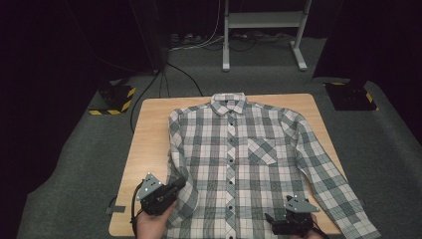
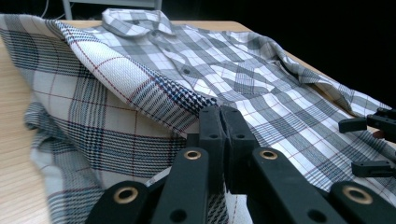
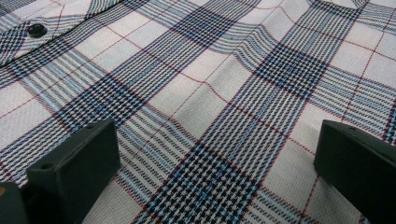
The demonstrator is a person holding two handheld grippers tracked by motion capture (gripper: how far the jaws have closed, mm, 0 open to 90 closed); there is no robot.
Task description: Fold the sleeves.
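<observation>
**Left gripper view: jaws pinched on the shirt's sleeve edge**

Left gripper view has the two black jaws of the left gripper (image 2: 219,122) pressed flat together, with a fold of the plaid shirt (image 2: 140,88) caught between their tips. From the pinch, the cloth rises in a ridge toward 10 o'clock, showing its paler underside, while the buttoned front and collar lie flat beyond it toward 12 and 1 o'clock. At 3 o'clock in this view the tips of the other gripper stand apart over the fabric.

From the high view, the shirt (image 1: 234,159) lies face up and buttoned on the wooden table (image 1: 149,144), collar at 12 o'clock and hem at 6. One sleeve runs out toward 4 o'clock, its cuff at the table's edge; the other sleeve is bunched along the body at 8 o'clock, where the left gripper (image 1: 178,185) sits on it. The right gripper (image 1: 268,219) rests low over the hem at 5 o'clock.

Right gripper view shows the right gripper (image 3: 215,154) with its jaws spread wide, one at 8 o'clock and one at 4, plaid cloth lying flat between them and untouched by the pads.
</observation>
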